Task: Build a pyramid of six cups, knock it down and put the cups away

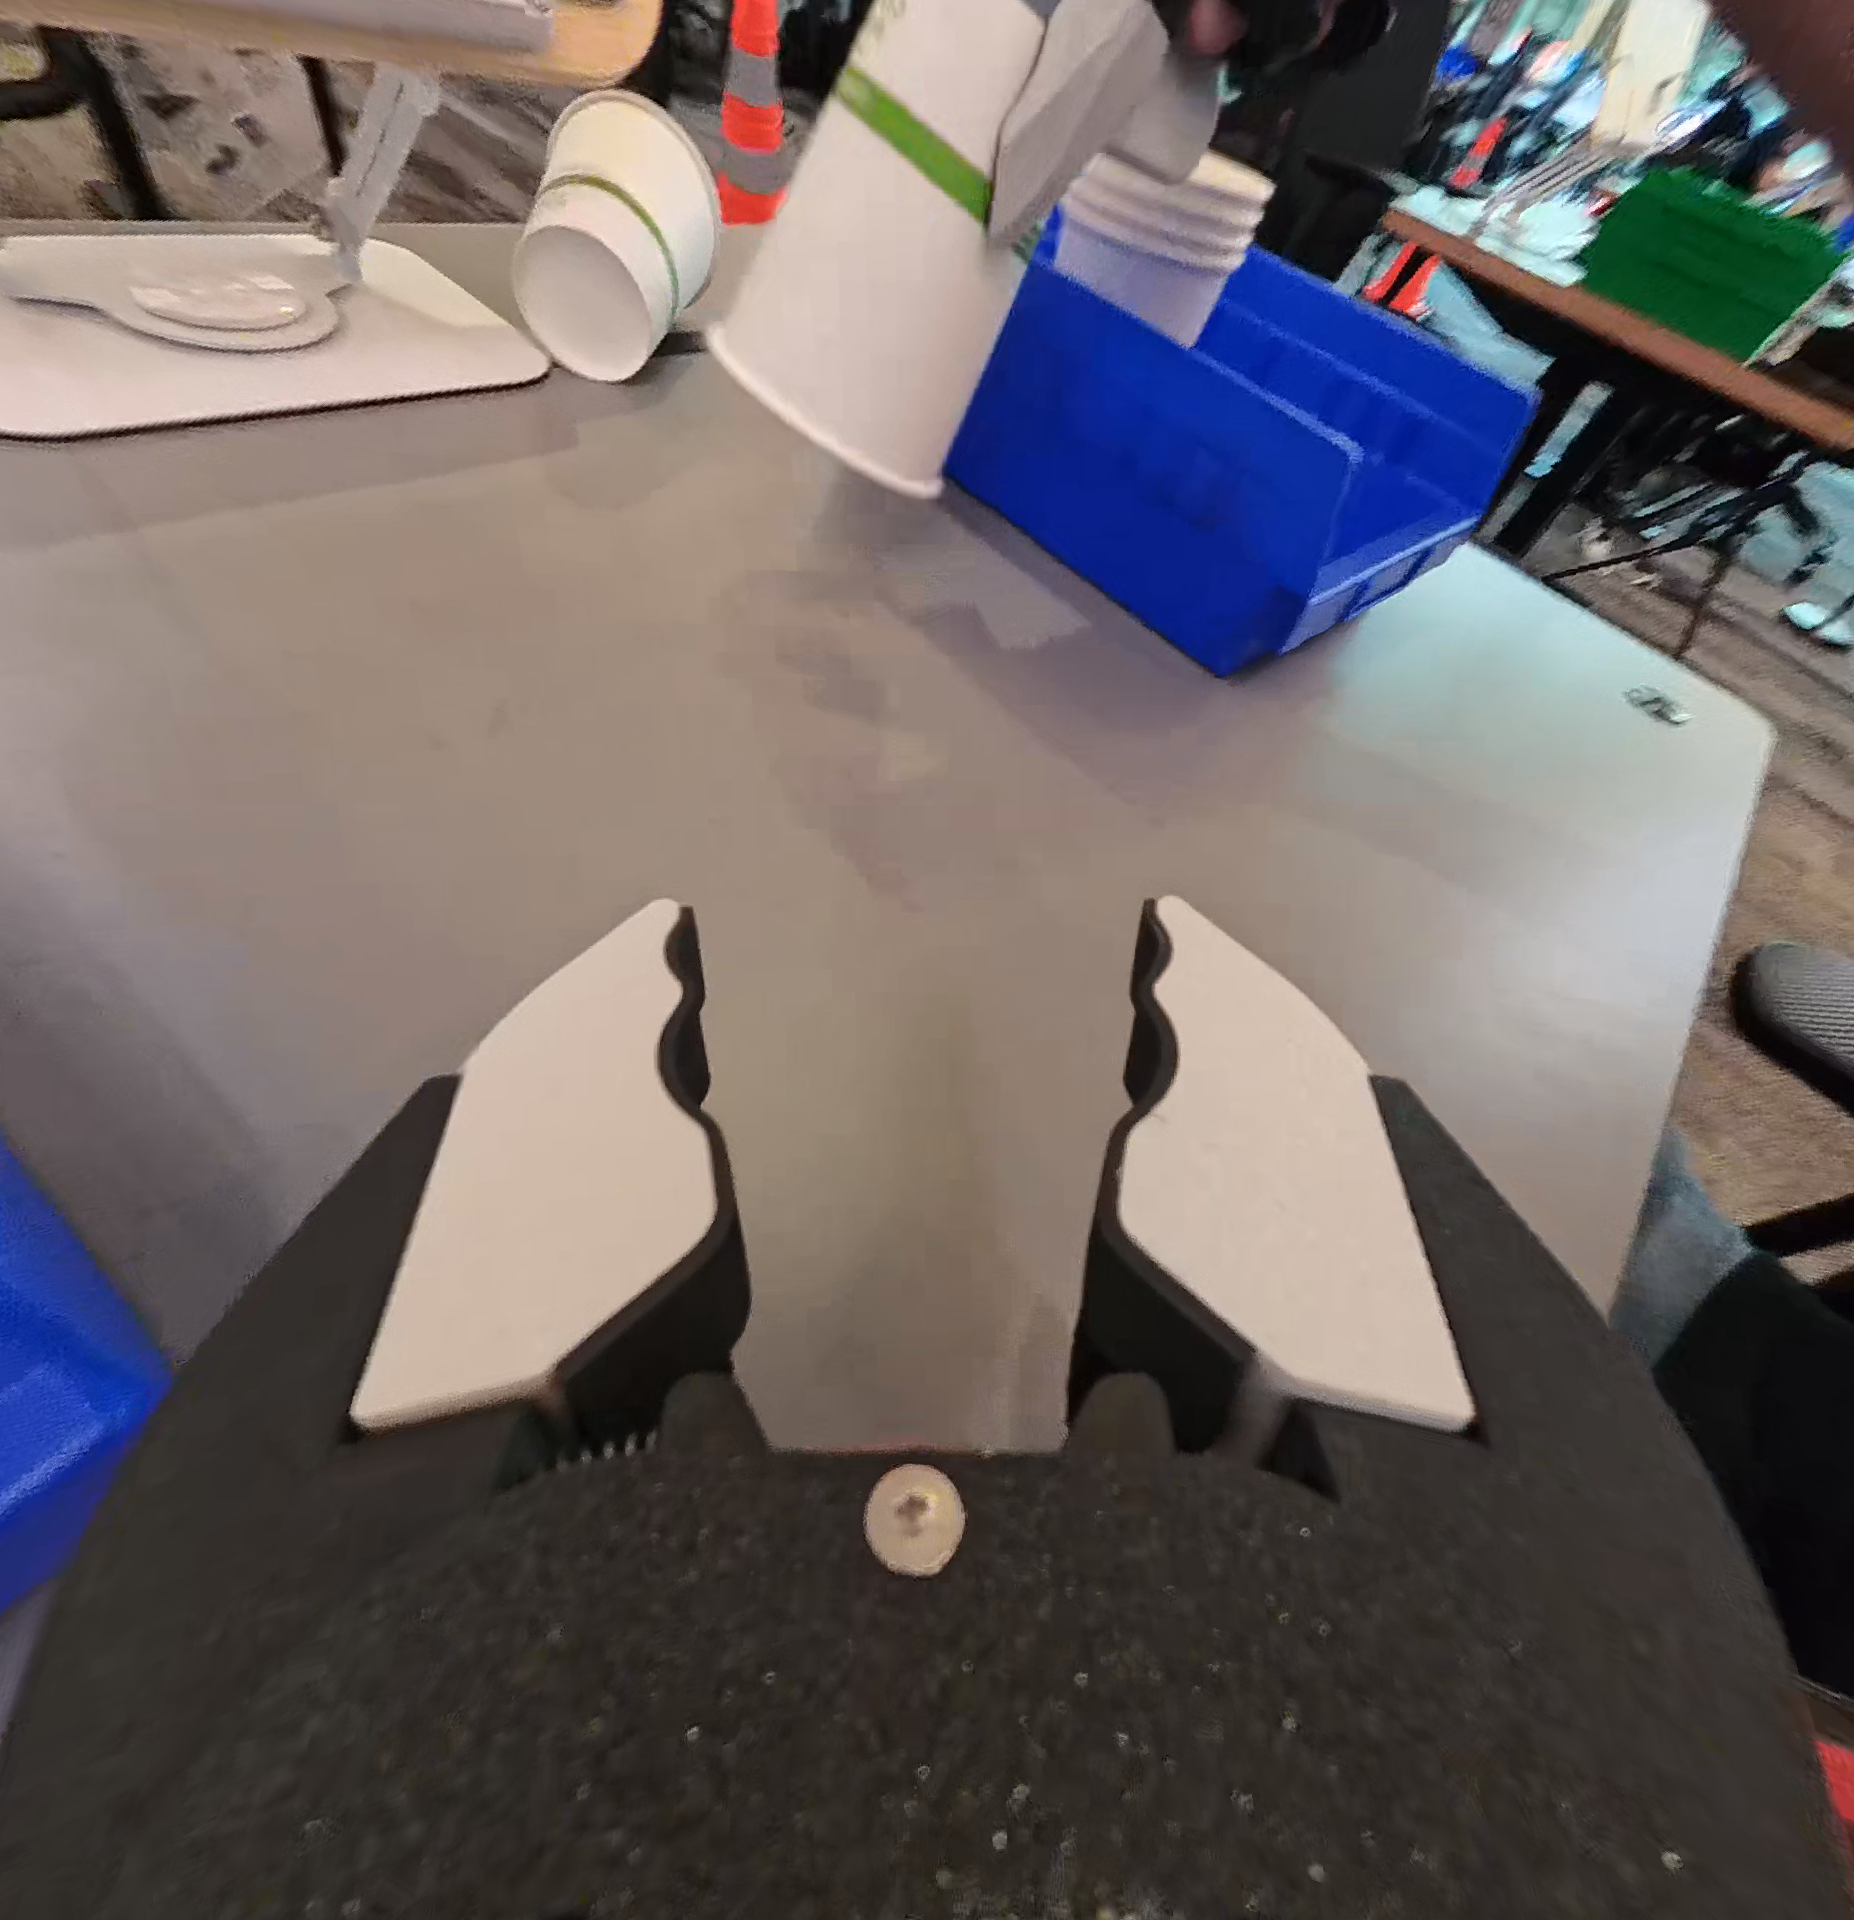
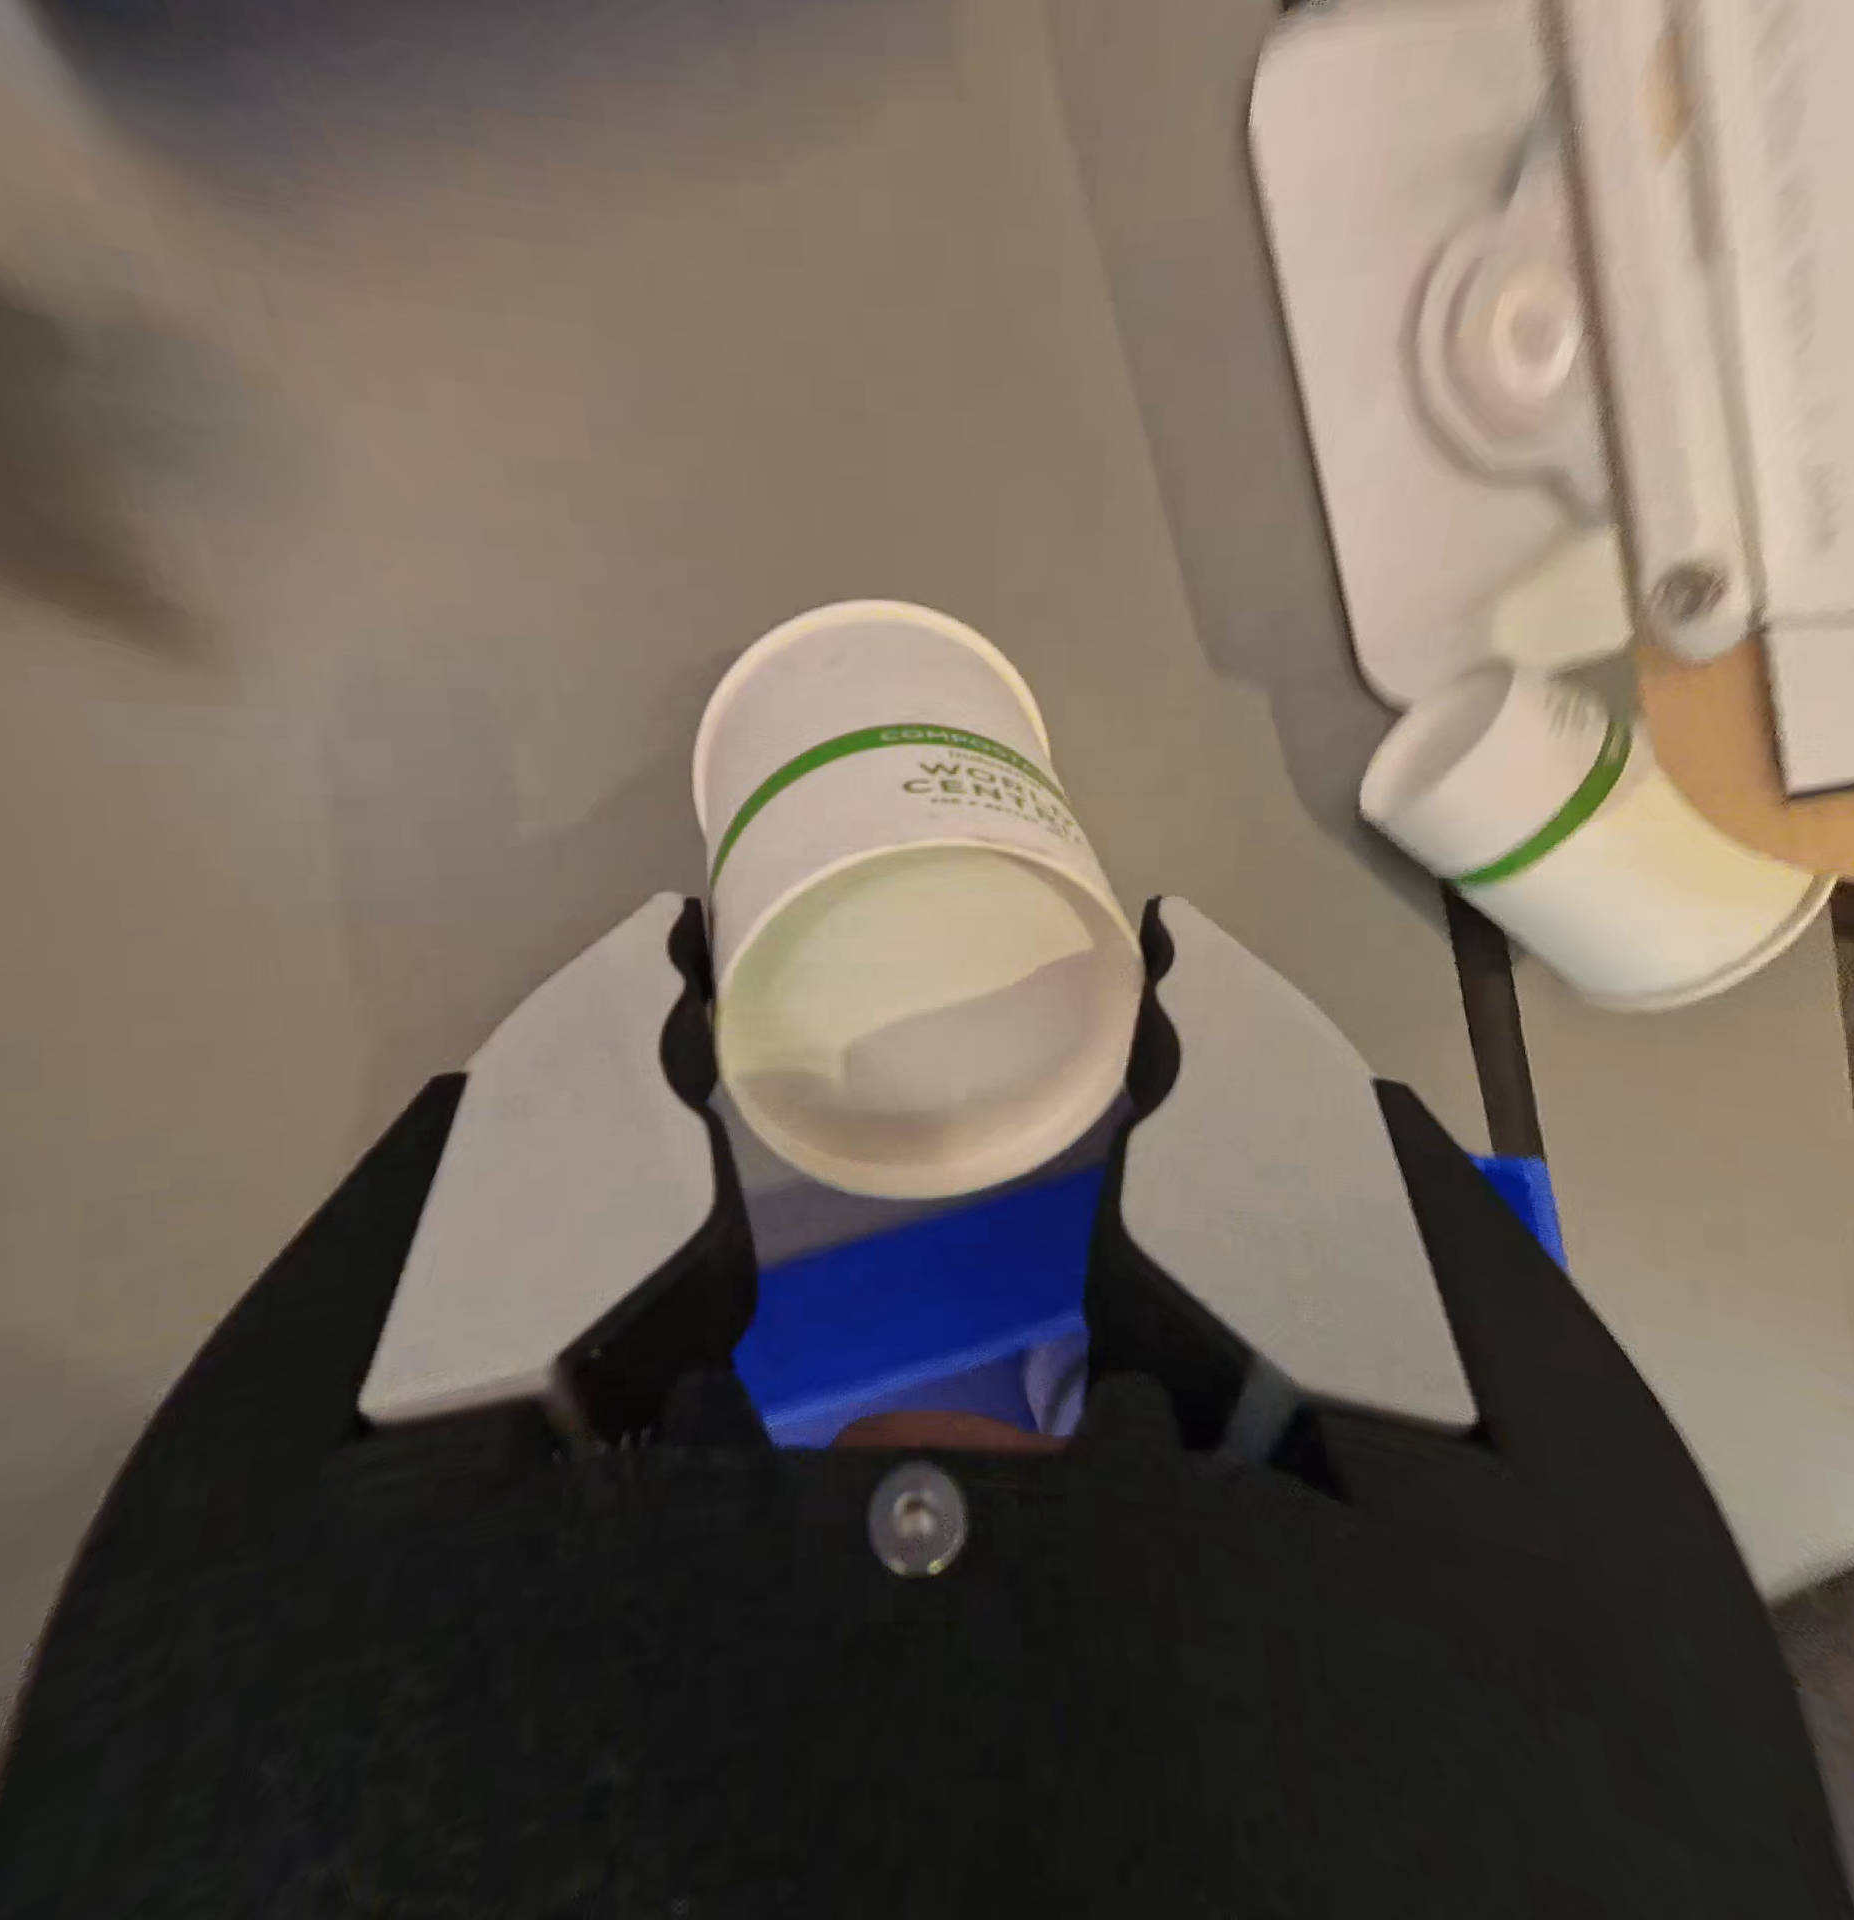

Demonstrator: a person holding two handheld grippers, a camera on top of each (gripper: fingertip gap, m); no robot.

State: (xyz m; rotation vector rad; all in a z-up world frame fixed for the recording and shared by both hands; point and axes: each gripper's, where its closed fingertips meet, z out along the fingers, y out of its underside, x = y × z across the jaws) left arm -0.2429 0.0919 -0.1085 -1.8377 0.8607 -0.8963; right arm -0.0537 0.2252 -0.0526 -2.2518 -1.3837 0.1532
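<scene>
Grey tabletop (image 1: 590,675) underneath. Right gripper (image 2: 928,997) clamped on paper cup (image 2: 902,914) beside blue bin (image 1: 1214,468); left gripper (image 1: 918,997) spread, empty. Risks crushing the thin wall, or slipping before reaching the bin.

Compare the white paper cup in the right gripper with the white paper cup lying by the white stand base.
The white paper cup in the right gripper is clamped between the fingers of the right gripper, clear of the grey table; the white paper cup by the white stand base lies loose on its side. The held cup's mouth faces the right wrist camera; the lying cup's mouth points away to the right. Both are white with a green band.
</scene>
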